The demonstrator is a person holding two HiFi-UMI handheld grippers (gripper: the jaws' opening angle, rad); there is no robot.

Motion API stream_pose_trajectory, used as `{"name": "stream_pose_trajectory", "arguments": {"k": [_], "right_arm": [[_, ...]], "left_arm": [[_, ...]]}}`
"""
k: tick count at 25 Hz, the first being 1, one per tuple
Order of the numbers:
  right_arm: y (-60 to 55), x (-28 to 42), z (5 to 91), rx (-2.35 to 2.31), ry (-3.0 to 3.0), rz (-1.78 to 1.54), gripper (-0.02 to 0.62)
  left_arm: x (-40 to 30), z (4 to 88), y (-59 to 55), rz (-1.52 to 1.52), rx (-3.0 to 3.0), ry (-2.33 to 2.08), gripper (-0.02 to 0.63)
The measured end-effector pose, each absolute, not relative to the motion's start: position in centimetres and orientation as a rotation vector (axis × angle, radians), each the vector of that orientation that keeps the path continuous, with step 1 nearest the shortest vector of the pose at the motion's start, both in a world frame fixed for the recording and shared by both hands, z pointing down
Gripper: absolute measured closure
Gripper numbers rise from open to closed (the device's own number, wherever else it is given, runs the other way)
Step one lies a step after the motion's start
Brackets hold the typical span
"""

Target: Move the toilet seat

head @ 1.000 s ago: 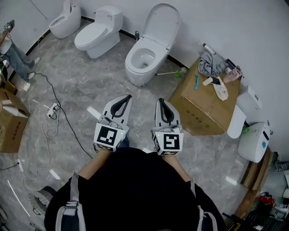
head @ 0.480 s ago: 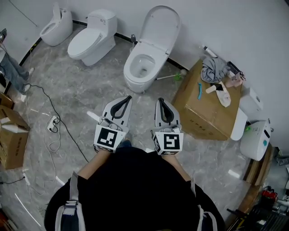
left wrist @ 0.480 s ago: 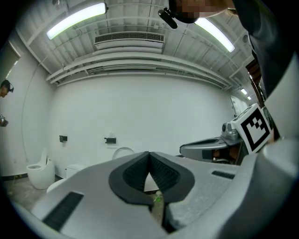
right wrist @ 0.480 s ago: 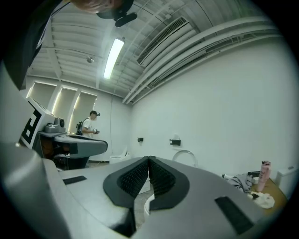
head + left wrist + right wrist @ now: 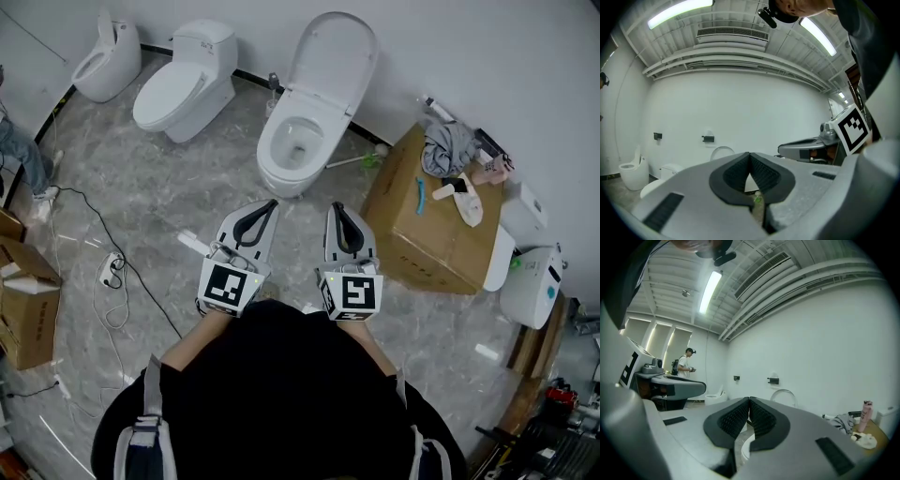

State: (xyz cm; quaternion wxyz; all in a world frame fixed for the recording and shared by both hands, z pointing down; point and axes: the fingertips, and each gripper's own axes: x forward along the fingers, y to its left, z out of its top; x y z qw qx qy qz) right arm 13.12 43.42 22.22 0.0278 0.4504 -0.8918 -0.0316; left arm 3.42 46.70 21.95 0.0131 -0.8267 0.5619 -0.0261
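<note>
One white oval toilet seat (image 5: 333, 58) stands raised, apparently against the wall (image 5: 469, 47).

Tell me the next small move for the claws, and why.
Probably bring both forward toward the middle toilet. The left claw and right claw are shut, empty and short of it, and its seat stands raised, not yet touched.

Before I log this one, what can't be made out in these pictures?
- Head view: the items on the cardboard box are too small to name.
- Left gripper view: the open toilet is mostly hidden behind the shut jaws of the left gripper.
- Head view: a person is cut off by the left edge.
</note>
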Motion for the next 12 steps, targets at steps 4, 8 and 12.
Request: {"name": "stream_pose_trajectory", "arguments": {"k": [4,8,12], "right_arm": [[42.7,11.9,22.3,1.409,-2.742,-0.105,0.572],[42.5,11.2,22.3,1.416,-2.728,-0.101,0.572],[42.1,11.2,22.9,1.423,-2.712,-0.077,0.572]], "left_arm": [[2.2,22.0,45.9,-0.074,-2.573,1.712,0.6],[1.2,22.6,45.6,-0.078,-2.613,1.749,0.6],[0.7,22.8,45.4,-0.081,-2.598,1.724,0.6]]}}
